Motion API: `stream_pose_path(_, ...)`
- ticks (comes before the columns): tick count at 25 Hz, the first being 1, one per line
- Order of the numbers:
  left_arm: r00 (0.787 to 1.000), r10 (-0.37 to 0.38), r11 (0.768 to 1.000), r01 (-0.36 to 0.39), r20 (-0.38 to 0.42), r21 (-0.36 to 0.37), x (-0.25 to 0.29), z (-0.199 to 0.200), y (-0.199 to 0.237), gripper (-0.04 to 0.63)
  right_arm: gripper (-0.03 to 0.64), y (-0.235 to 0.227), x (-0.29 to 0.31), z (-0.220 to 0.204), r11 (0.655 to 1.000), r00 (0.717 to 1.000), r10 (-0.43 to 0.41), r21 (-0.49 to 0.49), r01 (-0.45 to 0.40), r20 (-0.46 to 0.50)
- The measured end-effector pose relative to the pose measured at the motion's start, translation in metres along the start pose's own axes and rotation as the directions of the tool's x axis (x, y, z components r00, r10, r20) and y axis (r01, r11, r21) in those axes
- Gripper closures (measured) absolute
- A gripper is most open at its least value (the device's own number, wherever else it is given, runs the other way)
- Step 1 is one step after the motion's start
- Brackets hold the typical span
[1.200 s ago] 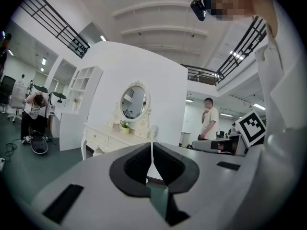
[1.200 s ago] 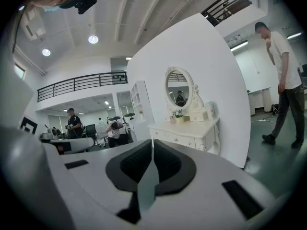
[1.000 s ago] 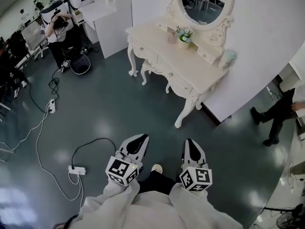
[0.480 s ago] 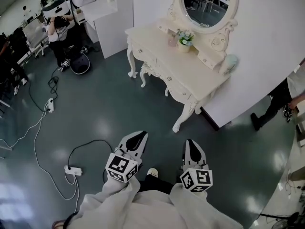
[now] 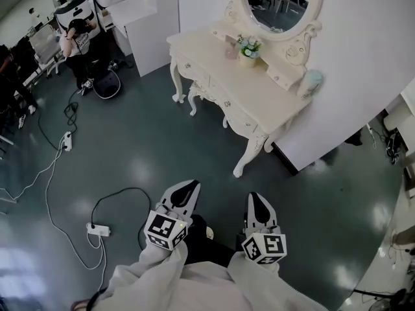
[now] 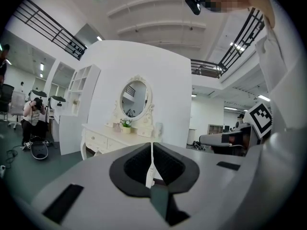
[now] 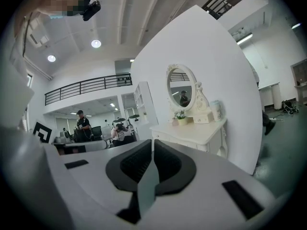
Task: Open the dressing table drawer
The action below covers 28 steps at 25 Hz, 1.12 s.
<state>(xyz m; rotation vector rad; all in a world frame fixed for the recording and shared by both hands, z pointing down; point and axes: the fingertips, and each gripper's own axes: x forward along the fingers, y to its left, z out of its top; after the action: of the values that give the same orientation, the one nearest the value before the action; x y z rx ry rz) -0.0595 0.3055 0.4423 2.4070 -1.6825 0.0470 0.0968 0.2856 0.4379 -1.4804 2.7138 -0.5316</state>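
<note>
The left gripper (image 5: 187, 188) and right gripper (image 5: 256, 201), fingers together and empty, have edged slightly nearer the dressing table (image 5: 259, 89).

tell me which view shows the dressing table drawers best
Head view: it looks down on the whole row of drawers along the dressing table front, nothing blocking them. The left gripper view shows only the left-end drawers, small. The right gripper view shows the table's top, drawer fronts hard to make out.

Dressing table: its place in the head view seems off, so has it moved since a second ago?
No. The dressing table still stands against the same white wall; only the camera shifted.
</note>
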Motion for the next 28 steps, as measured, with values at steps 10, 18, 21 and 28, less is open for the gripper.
stream_pose_path(10,1.000,-0.001,1.000,0.001,-0.001,-0.021,-0.001,-0.007,-0.003,0.569,0.577,-0.002,0.003,-0.012,1.000,0.999,0.019,0.014,-0.018,-0.035)
stream_pose_path(18,0.999,-0.029,0.999,0.029,-0.015,-0.014,0.029,-0.005,0.007,0.569,0.577,-0.012,0.028,-0.004,1.000,1.000,0.004,0.020,-0.003,-0.030)
stream_pose_path(21,0.999,-0.029,0.999,0.029,-0.030,-0.013,0.045,-0.005,0.016,0.569,0.577,-0.024,0.041,-0.008,1.000,0.999,-0.008,0.029,0.010,-0.051)
stream_pose_path(28,0.999,-0.032,0.999,0.031,-0.043,-0.015,0.094,0.012,0.048,0.569,0.576,-0.040,0.093,0.012,0.999,0.999,-0.019,0.035,0.021,-0.051)
